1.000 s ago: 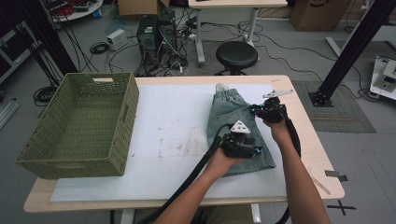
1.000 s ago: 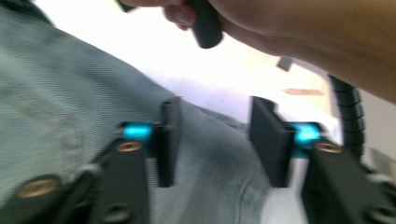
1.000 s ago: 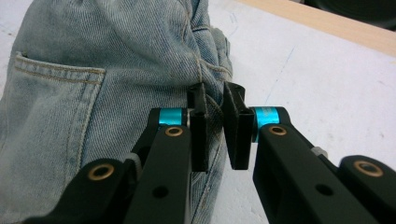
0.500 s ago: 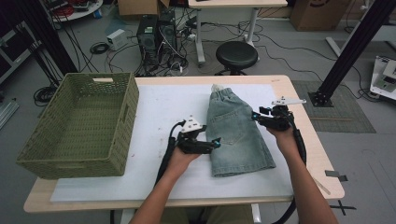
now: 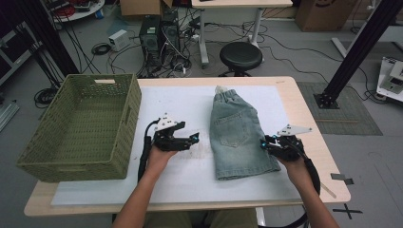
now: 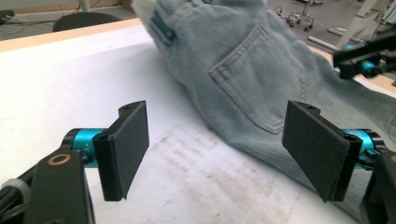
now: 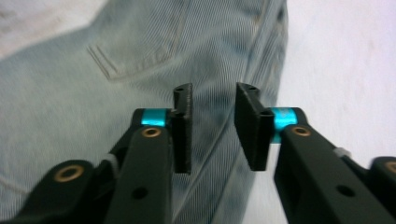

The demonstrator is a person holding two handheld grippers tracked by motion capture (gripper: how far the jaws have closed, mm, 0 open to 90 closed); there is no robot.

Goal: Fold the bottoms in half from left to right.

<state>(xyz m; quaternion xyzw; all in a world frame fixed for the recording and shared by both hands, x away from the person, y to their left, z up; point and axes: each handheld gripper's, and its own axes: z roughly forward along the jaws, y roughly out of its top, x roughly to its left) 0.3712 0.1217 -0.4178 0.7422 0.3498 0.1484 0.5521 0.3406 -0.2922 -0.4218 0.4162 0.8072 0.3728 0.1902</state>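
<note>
Pale blue denim shorts [image 5: 239, 133] lie folded flat on the white mat [image 5: 180, 99], waistband at the far end, a back pocket facing up. My left gripper [image 5: 194, 139] hovers over the bare mat just left of the shorts, jaws wide open and empty. In the left gripper view [image 6: 223, 154] the shorts [image 6: 243, 65] lie beyond its jaws. My right gripper [image 5: 264, 143] is at the right edge of the shorts, near the hem. In the right gripper view [image 7: 212, 122] its jaws stand a narrow gap apart above the denim [image 7: 140, 70], with nothing pinched between them.
A green woven basket [image 5: 57, 147] stands on the table's left side. The wooden table edge [image 5: 328, 161] runs close to my right hand. A black stool [image 5: 241, 55] and cables are on the floor beyond the table.
My left gripper has come off the shorts and moved left onto the bare mat. My right gripper has moved from the far right of the shorts toward the near right edge.
</note>
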